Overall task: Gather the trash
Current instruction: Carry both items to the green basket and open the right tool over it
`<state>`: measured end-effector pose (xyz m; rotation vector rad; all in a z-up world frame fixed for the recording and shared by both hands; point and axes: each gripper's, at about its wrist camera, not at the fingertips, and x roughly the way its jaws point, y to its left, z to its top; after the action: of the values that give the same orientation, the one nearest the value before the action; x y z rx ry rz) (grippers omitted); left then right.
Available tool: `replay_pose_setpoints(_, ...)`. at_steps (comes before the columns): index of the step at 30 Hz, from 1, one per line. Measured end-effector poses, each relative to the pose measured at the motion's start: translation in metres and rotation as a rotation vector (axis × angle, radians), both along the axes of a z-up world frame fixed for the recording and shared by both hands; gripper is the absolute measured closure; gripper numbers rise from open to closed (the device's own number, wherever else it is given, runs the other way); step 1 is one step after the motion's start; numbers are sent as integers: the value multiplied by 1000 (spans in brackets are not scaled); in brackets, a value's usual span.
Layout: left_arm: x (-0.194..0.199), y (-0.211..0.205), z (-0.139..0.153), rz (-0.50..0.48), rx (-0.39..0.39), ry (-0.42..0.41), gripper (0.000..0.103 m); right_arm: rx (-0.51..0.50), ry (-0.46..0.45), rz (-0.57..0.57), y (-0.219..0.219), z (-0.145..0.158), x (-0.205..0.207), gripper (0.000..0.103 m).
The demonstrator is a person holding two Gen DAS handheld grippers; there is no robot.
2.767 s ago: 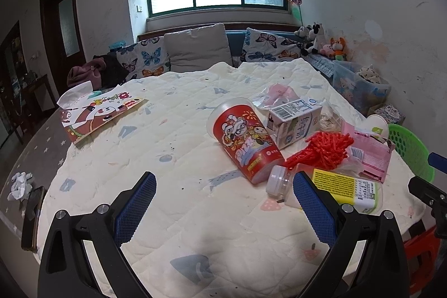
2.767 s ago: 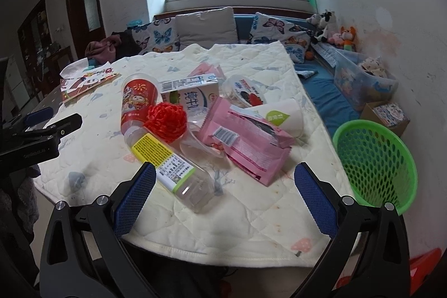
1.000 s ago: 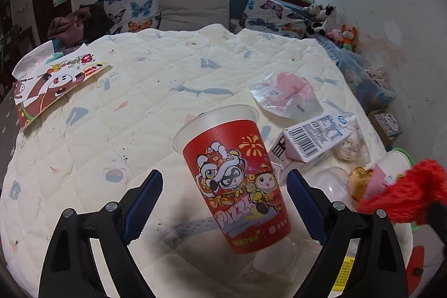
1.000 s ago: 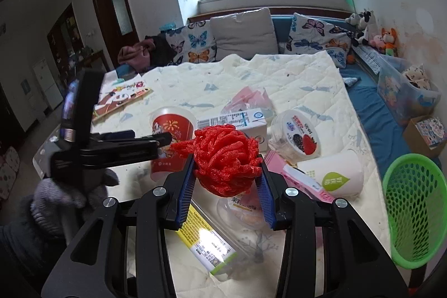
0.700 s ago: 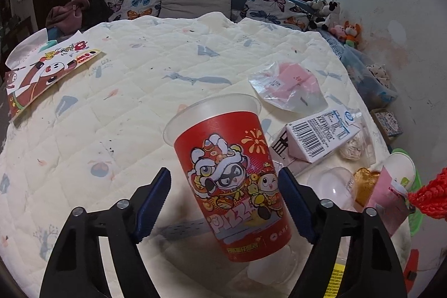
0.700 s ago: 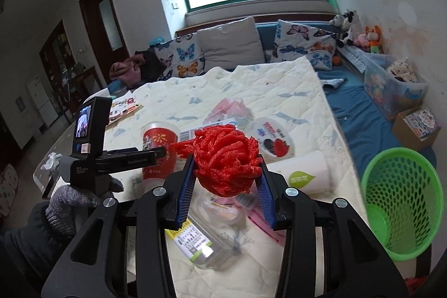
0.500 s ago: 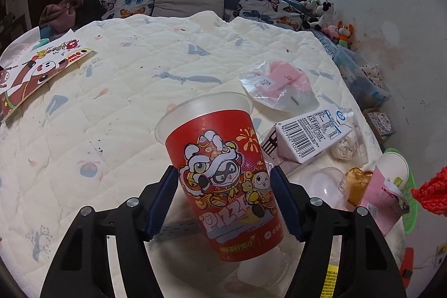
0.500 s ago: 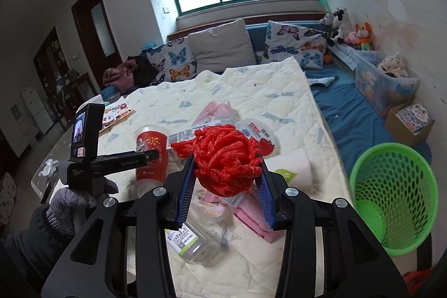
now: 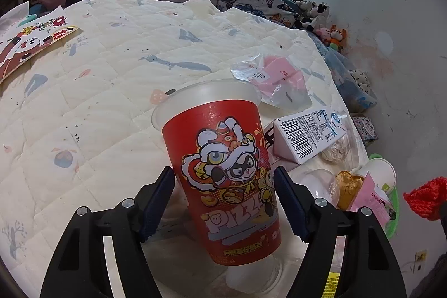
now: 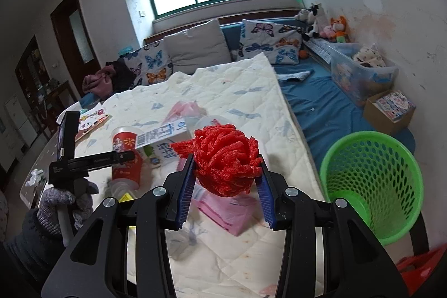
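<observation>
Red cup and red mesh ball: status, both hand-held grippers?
Left hand-held gripper on red cup, jaws easing open. Right hand-held gripper clamped on red mesh ball. Green basket at right, path looks clear.

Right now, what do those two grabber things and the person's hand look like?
Both the left gripper and the right gripper have black plastic frames with silver screws and dark blue ribbed pads. The left hand wears a grey knitted glove above a dark sleeve.
</observation>
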<state>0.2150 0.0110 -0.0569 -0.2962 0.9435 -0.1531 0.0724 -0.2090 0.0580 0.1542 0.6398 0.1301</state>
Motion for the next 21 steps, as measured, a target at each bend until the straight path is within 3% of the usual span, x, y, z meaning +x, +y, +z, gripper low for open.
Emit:
replay_pose_setpoints(10,-16,16,18,6,-9,-53,35,0,20,-98,-37,-10,-3,61)
replay_pose_setpoints(21,-44,13,92,-53,18,-205,35,-22,75,-256,-99,-28,-1,61)
